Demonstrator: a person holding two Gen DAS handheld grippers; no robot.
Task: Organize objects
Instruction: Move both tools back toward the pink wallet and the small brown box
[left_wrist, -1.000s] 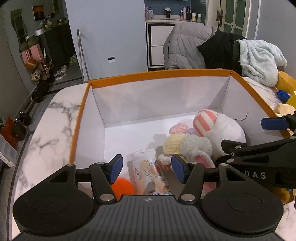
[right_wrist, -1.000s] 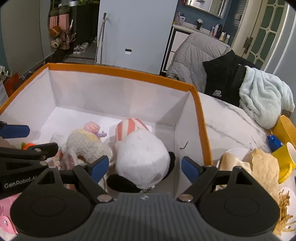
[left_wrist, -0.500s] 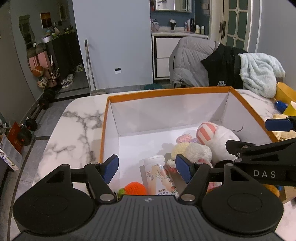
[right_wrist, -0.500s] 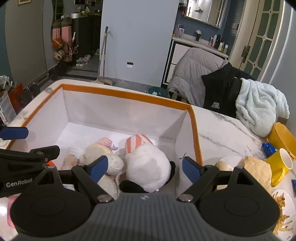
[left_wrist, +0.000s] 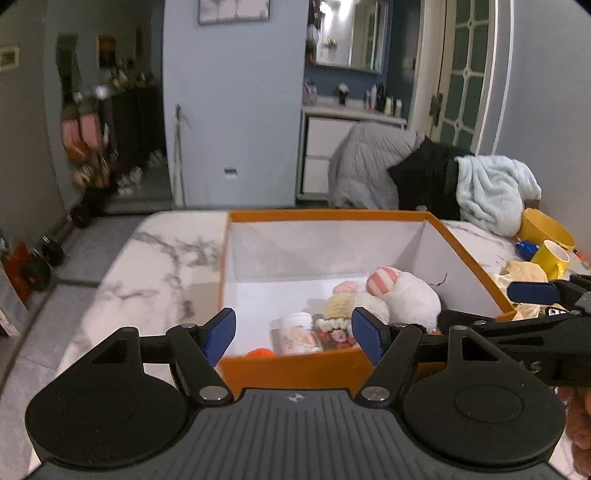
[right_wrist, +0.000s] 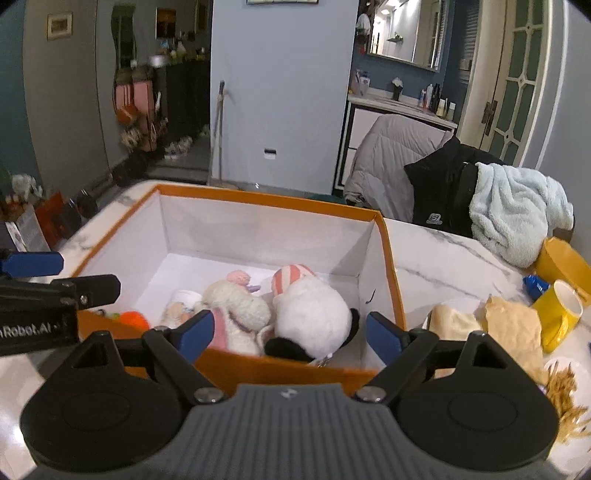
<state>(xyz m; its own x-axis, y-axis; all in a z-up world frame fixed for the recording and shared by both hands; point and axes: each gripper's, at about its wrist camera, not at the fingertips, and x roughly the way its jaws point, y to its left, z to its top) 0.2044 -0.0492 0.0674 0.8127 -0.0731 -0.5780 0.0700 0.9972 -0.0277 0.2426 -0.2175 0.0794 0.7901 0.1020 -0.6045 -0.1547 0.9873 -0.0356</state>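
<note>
Left wrist view: the left tool (left_wrist: 293, 334) is held wide open and empty before the near wall of the orange box (left_wrist: 325, 216), which is set on the marble counter (left_wrist: 159, 266). A white plush (left_wrist: 415, 301), a printed cup (left_wrist: 297, 332) and an orange ball (left_wrist: 260, 352) are seen inside, beyond the tips.

Right wrist view: the right tool (right_wrist: 290, 332) is likewise spread wide, nothing gripped; the white plush (right_wrist: 314, 312) lies just past it in the box (right_wrist: 266, 201). A yellow mug (right_wrist: 557, 314) stands on the counter (right_wrist: 436, 258), right of the box.

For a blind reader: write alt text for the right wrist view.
An open, empty right gripper hovers before an orange-rimmed white cardboard box holding a round white plush toy and other soft toys, on a marble table beside a yellow mug.
</note>
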